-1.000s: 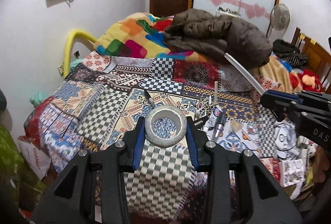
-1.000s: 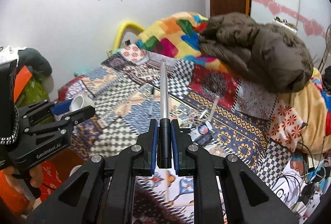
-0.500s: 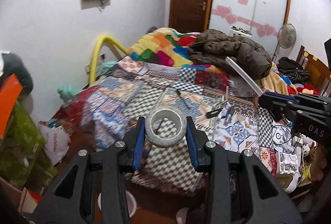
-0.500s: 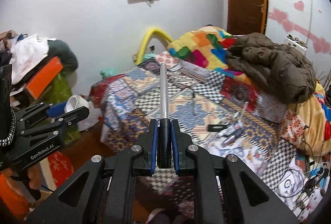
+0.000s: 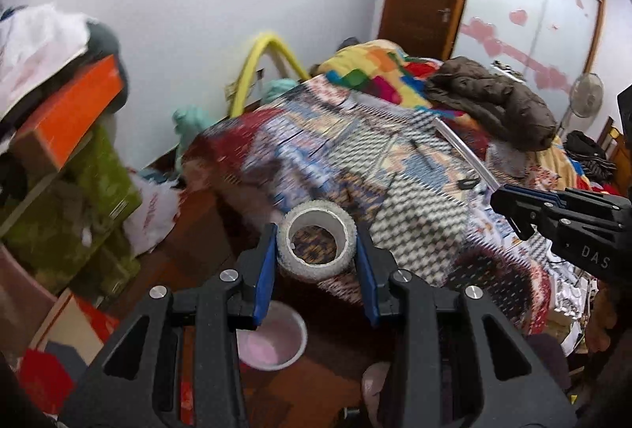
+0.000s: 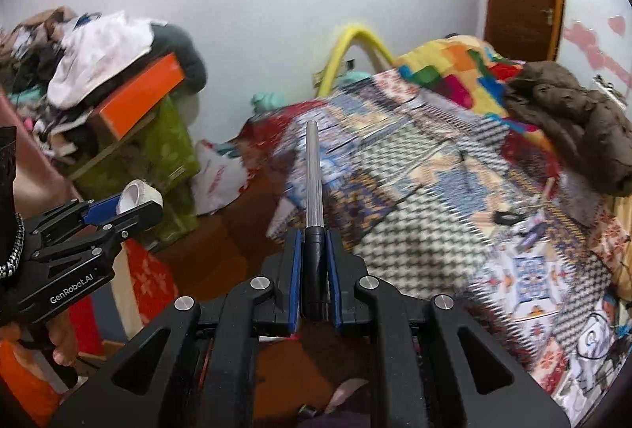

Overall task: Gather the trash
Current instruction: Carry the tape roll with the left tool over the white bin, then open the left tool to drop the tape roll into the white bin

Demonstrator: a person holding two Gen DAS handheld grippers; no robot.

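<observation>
Now | left claw (image 5: 316,262) pinching tape roll (image 5: 316,244) | right claw (image 6: 314,270) pinching rod (image 6: 313,171) | bucket (image 5: 276,341) below, bed (image 5: 414,191) ahead

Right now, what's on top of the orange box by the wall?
A heap of clothes sits on the flat orange box: a white stained cloth in front and a dark grey garment behind. Whatever lies deeper in the heap is covered.
</observation>
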